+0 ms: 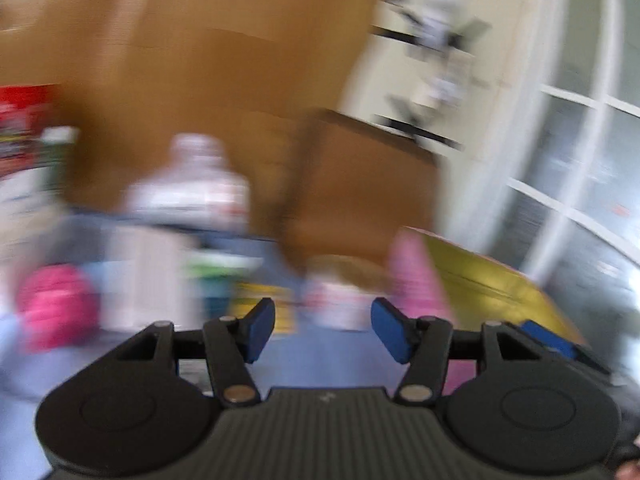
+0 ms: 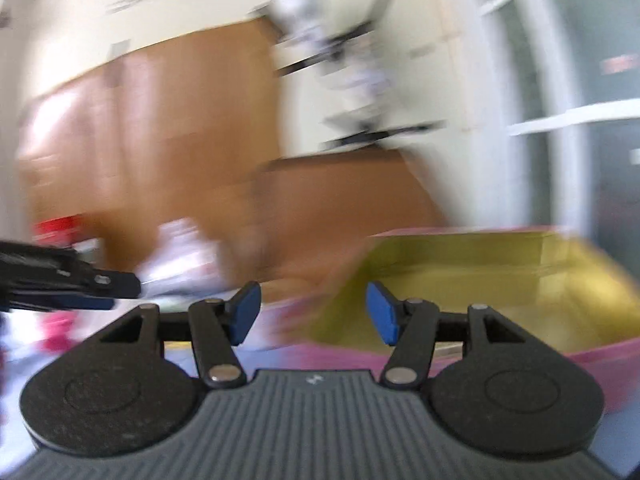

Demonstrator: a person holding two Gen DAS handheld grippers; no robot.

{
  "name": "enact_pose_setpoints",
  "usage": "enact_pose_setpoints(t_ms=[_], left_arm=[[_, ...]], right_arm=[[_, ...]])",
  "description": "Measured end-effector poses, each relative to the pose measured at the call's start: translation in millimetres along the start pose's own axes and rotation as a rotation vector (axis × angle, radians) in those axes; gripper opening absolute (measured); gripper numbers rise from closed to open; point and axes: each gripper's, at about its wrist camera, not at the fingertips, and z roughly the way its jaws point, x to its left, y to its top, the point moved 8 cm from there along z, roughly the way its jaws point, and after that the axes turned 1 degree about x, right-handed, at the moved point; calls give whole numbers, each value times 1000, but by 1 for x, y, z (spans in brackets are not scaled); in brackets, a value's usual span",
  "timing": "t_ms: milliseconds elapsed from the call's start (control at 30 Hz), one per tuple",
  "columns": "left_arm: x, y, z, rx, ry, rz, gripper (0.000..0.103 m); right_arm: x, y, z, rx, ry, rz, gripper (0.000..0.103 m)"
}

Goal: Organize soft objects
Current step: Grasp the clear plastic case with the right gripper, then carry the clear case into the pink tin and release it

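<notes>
Both views are heavily motion-blurred. My left gripper [image 1: 323, 330] is open and empty above a light blue surface [image 1: 328, 364]. Ahead of it lie blurred soft things: a bright pink one [image 1: 58, 306] at the left, a pale pinkish one [image 1: 340, 304] just beyond the fingertips, and a green-and-teal one [image 1: 218, 280]. A pink box with a yellow inside [image 1: 480, 280] stands to the right. My right gripper [image 2: 313, 312] is open and empty, facing that same box [image 2: 472, 280]. The left gripper [image 2: 72, 284] shows at the left edge of the right wrist view.
A white plastic bottle [image 1: 192, 184] and a red package [image 1: 24, 124] stand at the back left. A brown cardboard box [image 1: 360, 184] and a wooden cabinet [image 1: 180, 60] rise behind. A window [image 1: 580, 168] is at the right.
</notes>
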Motion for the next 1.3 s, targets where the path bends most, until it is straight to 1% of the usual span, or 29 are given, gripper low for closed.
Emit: enact_pose_setpoints(t_ms=[67,100,133,200,267,333,367,400,433,533,567,600,633,700,733,833,900,933,967,1033,1067,1100,1167,1200,1267,1300], left_arm=[[44,-4,-12,-20,118,-17,55],[66,-8,-18,-26,157,-39,55],[81,-9,-22,-31,173,-58,55],[106,-16,-29,-43,209,-82,55],[123,-24,-31,-37,225,-105,55],[136,-33,-28,-30,213,-139,55],[139,-33,-27,-25,185,-173,55],[142,-31,-30,-47,155,-186,55],[139,-31,-31,-62,148,-186,55],[140,-31,-28,-67,127,-203,55],[141,-30,-27,-70,125,-209,55],[143,-29,-27,-71,120,-219,55],[145,-30,-27,-72,113,-229,55],[147,-30,-28,-77,101,-243,56],[148,-30,-29,-77,98,-244,58],[145,-32,-31,-79,92,-233,58],[142,-32,-28,-59,63,-224,60],[140,-32,-25,-31,31,-230,61],[136,-34,-23,-3,-18,-259,61],[122,-38,-17,54,-175,-357,65],[111,-40,-14,81,-230,-370,66],[98,-42,-11,109,-254,-353,66],[69,-44,-5,148,-273,-274,66],[55,-44,-3,164,-301,-250,62],[25,-44,3,202,-367,-212,60],[10,-43,6,213,-382,-185,56]], right_arm=[[32,-6,17,86,151,34,61],[51,-10,30,142,233,54,61],[70,-15,43,192,306,75,61],[107,-25,68,269,405,108,62],[131,-35,99,350,443,156,62],[141,-48,135,446,471,236,64],[143,-54,153,484,472,279,64],[144,-59,162,513,473,313,64],[147,-63,170,536,472,341,65],[157,-76,199,617,489,413,65],[159,-79,204,639,505,438,61],[163,-81,206,661,531,464,40],[164,-78,202,668,567,494,28],[169,-70,189,651,589,495,17],[167,-64,179,635,589,477,17],[157,-49,150,581,591,458,17],[144,-43,133,547,586,455,17],[136,-42,124,539,581,460,17],[127,-43,116,536,575,472,17],[109,-49,98,544,573,497,17],[101,-54,89,550,578,514,17],[93,-58,83,555,581,535,17],[77,-66,68,555,581,585,17],[70,-69,62,553,584,613,17],[58,-74,52,553,604,666,17],[52,-75,47,547,617,694,17]])
